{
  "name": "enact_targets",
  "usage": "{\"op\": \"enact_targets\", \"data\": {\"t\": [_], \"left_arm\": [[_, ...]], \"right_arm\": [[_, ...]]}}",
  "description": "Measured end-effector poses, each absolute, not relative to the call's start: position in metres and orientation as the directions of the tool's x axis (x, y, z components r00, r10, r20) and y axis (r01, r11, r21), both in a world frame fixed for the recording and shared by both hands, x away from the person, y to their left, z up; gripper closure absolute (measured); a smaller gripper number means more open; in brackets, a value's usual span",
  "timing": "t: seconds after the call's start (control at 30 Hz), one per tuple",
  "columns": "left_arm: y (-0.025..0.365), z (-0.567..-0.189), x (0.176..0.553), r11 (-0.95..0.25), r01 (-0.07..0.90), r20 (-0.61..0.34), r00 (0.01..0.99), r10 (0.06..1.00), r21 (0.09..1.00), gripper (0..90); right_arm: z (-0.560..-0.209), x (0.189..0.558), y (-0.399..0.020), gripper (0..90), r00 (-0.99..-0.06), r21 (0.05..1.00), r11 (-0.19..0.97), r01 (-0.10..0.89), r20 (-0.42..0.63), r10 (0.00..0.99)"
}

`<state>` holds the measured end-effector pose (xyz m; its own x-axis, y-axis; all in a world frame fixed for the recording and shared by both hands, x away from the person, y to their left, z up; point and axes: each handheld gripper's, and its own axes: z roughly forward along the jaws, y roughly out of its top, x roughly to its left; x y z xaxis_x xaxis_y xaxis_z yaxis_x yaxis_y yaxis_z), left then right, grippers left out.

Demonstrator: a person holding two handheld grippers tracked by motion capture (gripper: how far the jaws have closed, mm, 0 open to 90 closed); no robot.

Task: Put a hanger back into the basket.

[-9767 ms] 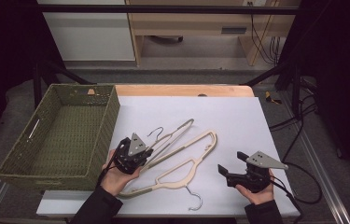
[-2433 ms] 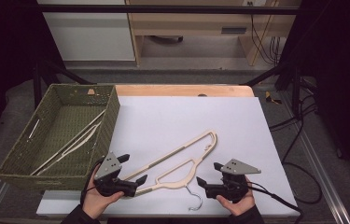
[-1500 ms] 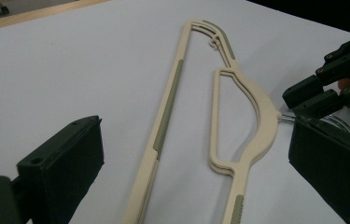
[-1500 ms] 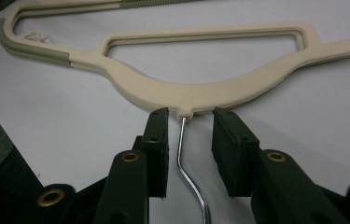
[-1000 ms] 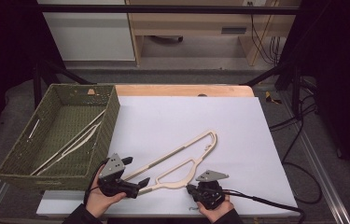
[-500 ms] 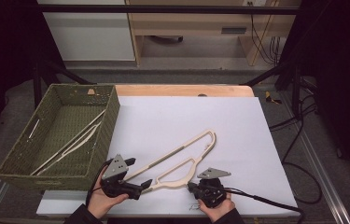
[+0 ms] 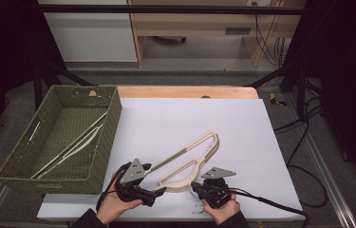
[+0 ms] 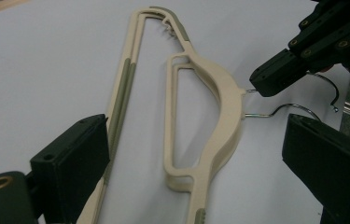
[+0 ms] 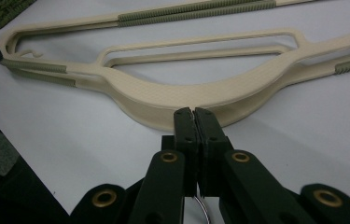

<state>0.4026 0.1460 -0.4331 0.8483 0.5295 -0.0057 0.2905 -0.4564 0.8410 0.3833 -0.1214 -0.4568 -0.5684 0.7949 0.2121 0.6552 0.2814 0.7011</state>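
The white counter (image 7: 166, 123) carries a green woven basket (image 7: 14, 168) at its left edge, with a cream hanger (image 7: 73, 145) lying slantwise inside. A second cream plastic hanger (image 7: 187, 159) lies flat on the counter's near half, between the two hands. The left gripper (image 7: 159, 191) has its fingers (image 8: 72, 163) spread apart around the hanger's end arm, not pressing it. The right gripper (image 9: 194, 112) has its fingers clamped together on the hanger's metal hook (image 8: 298, 108), right at the neck.

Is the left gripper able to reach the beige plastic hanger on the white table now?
Probably yes: the left gripper has open jaws at the beige plastic hanger, with nothing between them.
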Motion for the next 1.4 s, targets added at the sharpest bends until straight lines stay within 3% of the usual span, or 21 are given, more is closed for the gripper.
{"op": "enact_targets", "data": {"t": [0.23, 0.57, 1.4], "left_arm": [[0.133, -0.428, 0.407, -0.488, 0.289, -0.003, 0.863, 0.506, 0.824, 12.0], [0.097, -0.438, 0.414, -0.62, 0.264, 0.047, 0.897, 0.439, 0.739, 24.8], [0.067, -0.452, 0.421, -0.755, 0.231, 0.124, 0.917, 0.38, 0.614, 68.8]], "right_arm": [[-0.453, 0.385, -0.122, 89.4, -0.567, 0.694, 0.286, 0.661, 0.212, 0.796], [-0.445, 0.387, -0.125, 89.5, -0.594, 0.709, 0.313, 0.632, 0.183, 0.784], [-0.43, 0.386, -0.127, 89.5, -0.59, 0.716, 0.3, 0.63, 0.19, 0.784]]}}
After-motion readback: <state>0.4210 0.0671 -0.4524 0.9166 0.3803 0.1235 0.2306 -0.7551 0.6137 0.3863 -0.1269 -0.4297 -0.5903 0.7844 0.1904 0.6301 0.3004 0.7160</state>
